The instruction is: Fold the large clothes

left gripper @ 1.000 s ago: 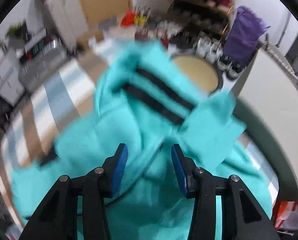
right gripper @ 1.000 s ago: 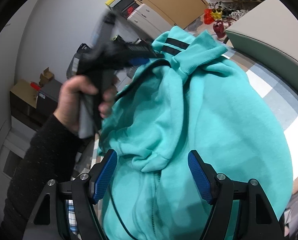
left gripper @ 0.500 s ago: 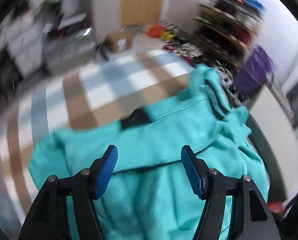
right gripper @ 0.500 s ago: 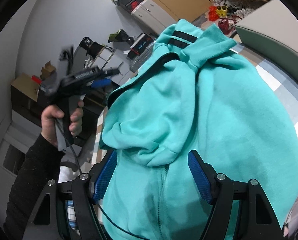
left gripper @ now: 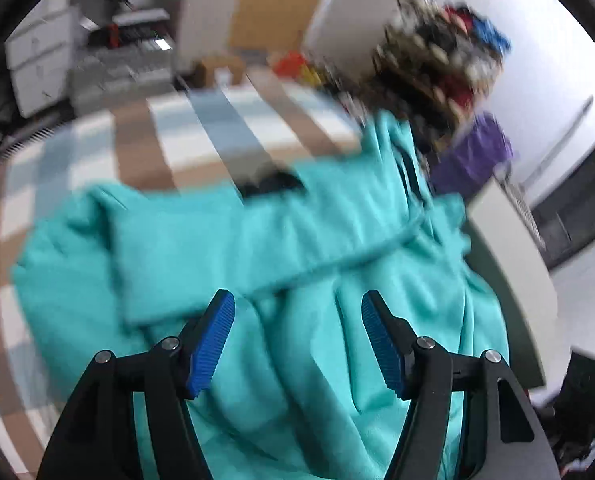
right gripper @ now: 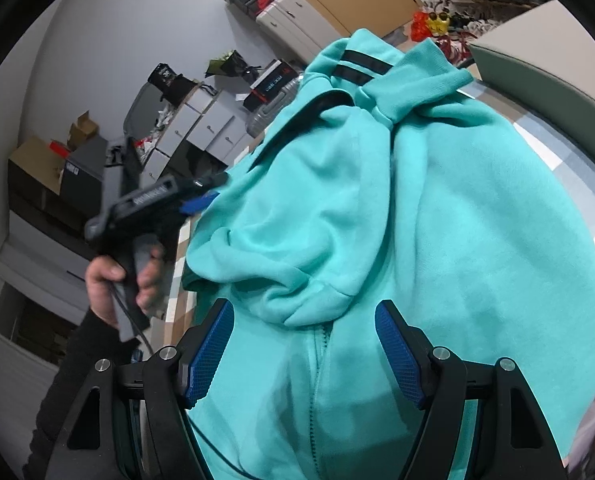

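Hovering over teal hoodie [left gripper: 297, 248], left gripper [left gripper: 297, 328] standing partly open, gripping nothing, jaws having just been widening. Right gripper [right gripper: 303, 344] gaping wider above hoodie zipper [right gripper: 317, 360], holding nothing. Hoodie lying on checked cloth [left gripper: 201, 128]. Lettering on left gripper unreadable. Only right view showing hand [right gripper: 117, 284].

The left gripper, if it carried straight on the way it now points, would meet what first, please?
Most likely the turquoise fleece jacket: the open left gripper points down at the sleeve folded across it, nothing showing in between, though depth is unclear.
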Tool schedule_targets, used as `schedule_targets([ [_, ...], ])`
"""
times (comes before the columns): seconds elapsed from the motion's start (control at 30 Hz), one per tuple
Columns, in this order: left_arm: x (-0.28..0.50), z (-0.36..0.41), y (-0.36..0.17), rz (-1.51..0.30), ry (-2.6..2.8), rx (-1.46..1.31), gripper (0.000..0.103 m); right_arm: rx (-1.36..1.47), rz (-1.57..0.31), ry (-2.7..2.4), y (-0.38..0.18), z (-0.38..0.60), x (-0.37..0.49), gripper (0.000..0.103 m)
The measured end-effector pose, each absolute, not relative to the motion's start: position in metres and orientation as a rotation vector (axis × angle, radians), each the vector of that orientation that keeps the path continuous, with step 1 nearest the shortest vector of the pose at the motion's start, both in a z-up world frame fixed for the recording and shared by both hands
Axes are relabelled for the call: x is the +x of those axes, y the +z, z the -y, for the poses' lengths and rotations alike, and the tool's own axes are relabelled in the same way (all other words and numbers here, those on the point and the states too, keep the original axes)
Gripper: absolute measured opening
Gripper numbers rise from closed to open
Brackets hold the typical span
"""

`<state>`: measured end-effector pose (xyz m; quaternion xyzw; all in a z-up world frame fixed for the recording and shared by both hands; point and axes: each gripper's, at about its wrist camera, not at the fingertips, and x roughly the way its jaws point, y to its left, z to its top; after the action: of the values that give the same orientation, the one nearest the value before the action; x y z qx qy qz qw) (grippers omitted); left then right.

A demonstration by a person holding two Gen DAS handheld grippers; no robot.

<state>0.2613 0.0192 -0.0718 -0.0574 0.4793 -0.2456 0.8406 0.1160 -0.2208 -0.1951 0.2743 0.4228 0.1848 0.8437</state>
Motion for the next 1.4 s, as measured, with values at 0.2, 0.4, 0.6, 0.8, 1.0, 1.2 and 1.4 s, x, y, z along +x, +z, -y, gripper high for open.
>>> schedule_targets([
  [0.2,0.294,-0.044,-0.126,-1.082,-0.395,-0.321,0.061,0.566,-0.908,0.385,-0.198,0.217,0.115,0.074],
  [0.4,0.271,-0.04,-0.13,-1.018,-0.373,-0.259,0.061,0.576,-0.902,0.371,-0.199,0.225,0.115,0.074],
  [0.6,0.257,-0.04,-0.109,-1.015,-0.506,-0.322,0.062,0.58,-0.895,0.382,-0.196,0.223,0.115,0.074],
  [0.8,0.244,-0.022,-0.137,-1.107,-0.579,-0.466,0.062,0.566,-0.886,0.377,-0.196,0.221,0.114,0.074],
  [1.0,0.214,0.009,-0.153,-0.998,-0.427,-0.153,0.062,0.579,-0.898,0.339,-0.201,0.231,0.116,0.074],
  [1.2,0.188,0.022,-0.103,-0.908,-0.478,-0.125,0.062,0.601,-0.887,0.339,-0.201,0.235,0.114,0.074],
  [1.4,0.189,0.018,-0.142,-0.999,-0.417,-0.139,0.062,0.603,-0.888,0.332,-0.202,0.236,0.114,0.074],
])
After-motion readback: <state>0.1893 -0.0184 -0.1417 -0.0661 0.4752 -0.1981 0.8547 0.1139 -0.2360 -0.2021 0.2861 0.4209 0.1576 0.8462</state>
